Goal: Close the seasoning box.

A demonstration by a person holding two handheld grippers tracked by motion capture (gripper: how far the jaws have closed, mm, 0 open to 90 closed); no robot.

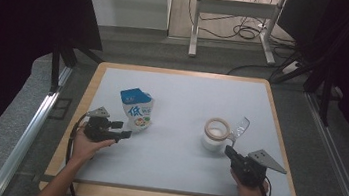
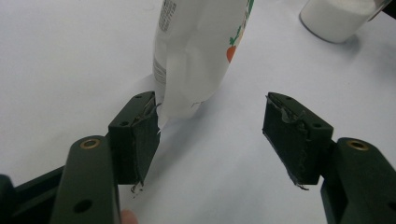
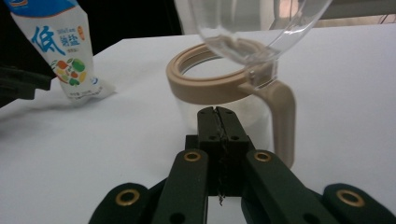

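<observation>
Currently, right gripper: jaws pressed together, empty, just short of the glass jar with tan plastic ring and raised clear lid. Left gripper: jaws apart; one pad touching the glossy salt pouch, left of jar.

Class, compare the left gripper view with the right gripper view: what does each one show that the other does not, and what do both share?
Left gripper view alone: its own tongs standing open, one pad touching the bottom corner of the salt bag.

Right gripper view alone: its own tongs shut with nothing between them, the jar's tan rim and handle, its clear lid tipped open, and the bag's blue top with its printed lettering.

Both: the salt bag, the jar with white contents, the white table.
</observation>
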